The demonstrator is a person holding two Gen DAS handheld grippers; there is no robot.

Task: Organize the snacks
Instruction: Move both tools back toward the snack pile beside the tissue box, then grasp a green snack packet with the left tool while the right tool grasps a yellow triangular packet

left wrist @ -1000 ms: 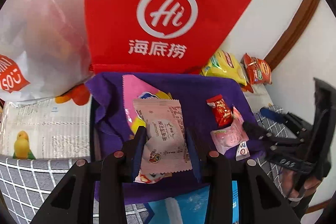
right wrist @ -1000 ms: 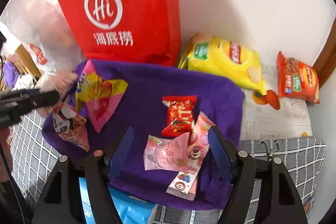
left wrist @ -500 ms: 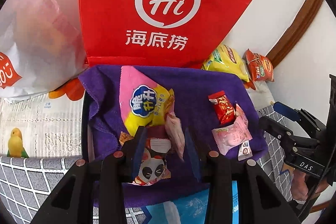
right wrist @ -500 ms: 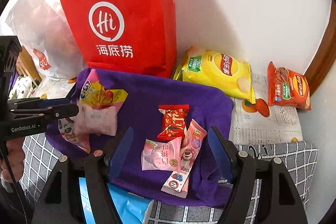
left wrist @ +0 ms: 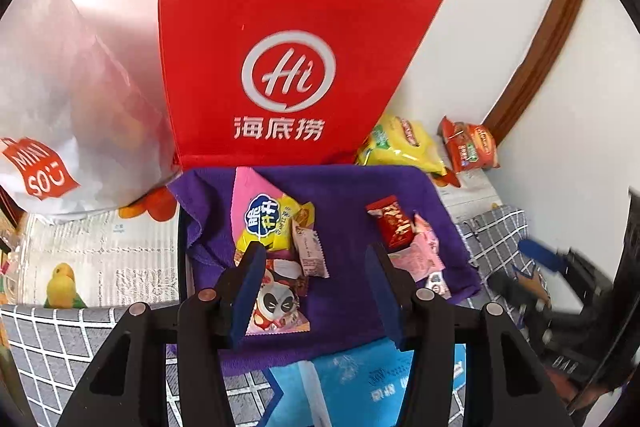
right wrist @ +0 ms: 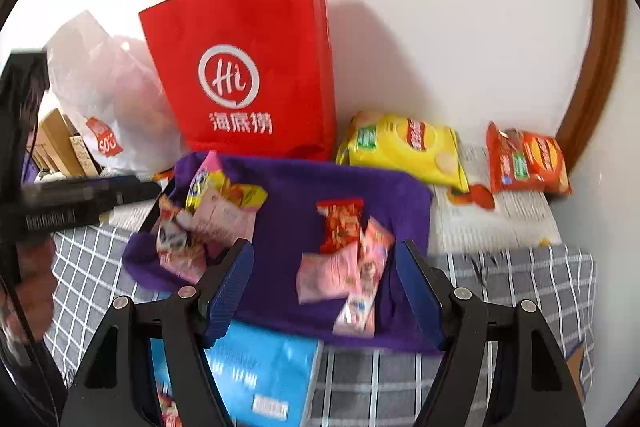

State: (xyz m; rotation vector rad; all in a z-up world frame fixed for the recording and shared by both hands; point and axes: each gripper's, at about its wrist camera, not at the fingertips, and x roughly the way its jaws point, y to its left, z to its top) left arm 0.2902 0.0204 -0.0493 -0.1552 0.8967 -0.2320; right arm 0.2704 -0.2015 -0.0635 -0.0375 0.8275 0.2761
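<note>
Both cameras ride low behind their own fingers and face the white wall. The left wrist view sits close over the near left part of the purple cloth (left wrist: 344, 187), with the red bag (left wrist: 280, 67) filling its upper half. The right wrist view stands further right, taking in the cloth (right wrist: 288, 195), the bag (right wrist: 248, 67) and the yellow chip packet (right wrist: 404, 151).

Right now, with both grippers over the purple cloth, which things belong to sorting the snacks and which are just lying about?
Job:
small snack packets on the purple cloth
red candy packet
yellow chip bag
orange snack bag

Lying about:
red paper bag
white plastic bag
blue packet
</note>
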